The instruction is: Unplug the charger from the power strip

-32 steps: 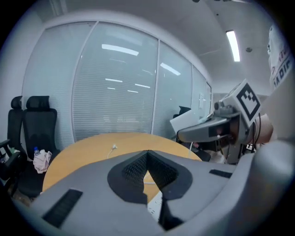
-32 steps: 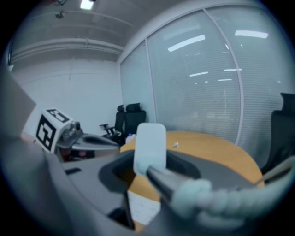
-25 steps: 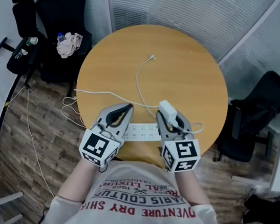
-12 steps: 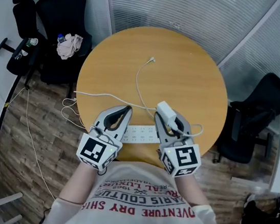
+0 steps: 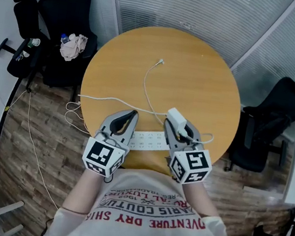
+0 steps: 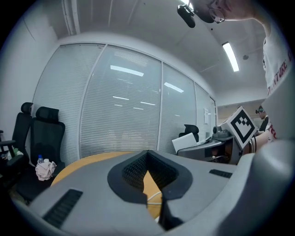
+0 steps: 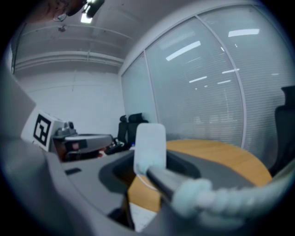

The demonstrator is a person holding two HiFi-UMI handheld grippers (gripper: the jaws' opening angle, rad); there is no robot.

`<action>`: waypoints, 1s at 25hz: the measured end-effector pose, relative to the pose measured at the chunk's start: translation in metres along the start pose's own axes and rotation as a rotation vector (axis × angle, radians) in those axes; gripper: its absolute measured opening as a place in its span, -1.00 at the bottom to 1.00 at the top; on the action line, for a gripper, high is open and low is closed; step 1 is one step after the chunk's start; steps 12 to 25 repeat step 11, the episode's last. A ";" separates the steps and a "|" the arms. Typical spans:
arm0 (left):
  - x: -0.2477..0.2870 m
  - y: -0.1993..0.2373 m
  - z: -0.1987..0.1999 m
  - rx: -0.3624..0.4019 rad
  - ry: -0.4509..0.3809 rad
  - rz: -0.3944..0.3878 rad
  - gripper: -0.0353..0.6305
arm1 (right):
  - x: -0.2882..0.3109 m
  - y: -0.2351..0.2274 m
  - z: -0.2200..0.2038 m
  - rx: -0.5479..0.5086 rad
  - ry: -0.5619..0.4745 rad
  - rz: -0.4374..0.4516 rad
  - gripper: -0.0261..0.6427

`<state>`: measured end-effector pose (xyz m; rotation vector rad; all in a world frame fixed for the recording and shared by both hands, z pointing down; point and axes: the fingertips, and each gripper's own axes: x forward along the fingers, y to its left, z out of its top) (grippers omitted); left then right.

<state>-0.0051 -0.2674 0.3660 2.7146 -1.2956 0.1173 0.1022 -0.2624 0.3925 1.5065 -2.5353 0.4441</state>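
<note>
Two jaws of the right gripper [image 7: 151,160] are closed on a white charger [image 7: 150,140]. The charger stands upright between them, and its top rises above the jaw tips. A thick whitish cord [image 7: 193,196], much blurred, runs from the lower part of the charger back toward the camera.

In the head view the charger is at the tips of this gripper, just past the right end of the white power strip [image 5: 147,140]. As far as this view shows, it no longer sits in the strip.

The left gripper [image 6: 147,154] has its jaw tips together, and there is nothing between them. It is over the left end of the strip, near the table edge closest to the person.

The strip lies flat on a round wooden table [image 5: 196,78]. A thin white cable [image 5: 145,84] goes from the charger side across the tabletop and ends in a small plug near the middle.

One black office chair [image 5: 64,16] stands to the left of the table with a crumpled cloth [image 5: 73,47] on its seat. A second black chair [image 5: 278,117] stands to the right. The floor [image 5: 30,142] is of wooden planks.
</note>
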 end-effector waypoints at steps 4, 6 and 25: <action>-0.001 0.002 -0.004 -0.004 0.016 0.010 -0.79 | 0.000 0.003 -0.001 -0.010 0.001 0.002 -0.46; 0.000 0.003 -0.005 -0.004 0.024 0.014 -0.79 | 0.000 0.004 -0.001 -0.014 0.002 0.003 -0.46; 0.001 0.002 -0.005 0.006 0.032 0.015 -0.79 | 0.001 0.003 -0.002 -0.025 0.008 0.001 -0.46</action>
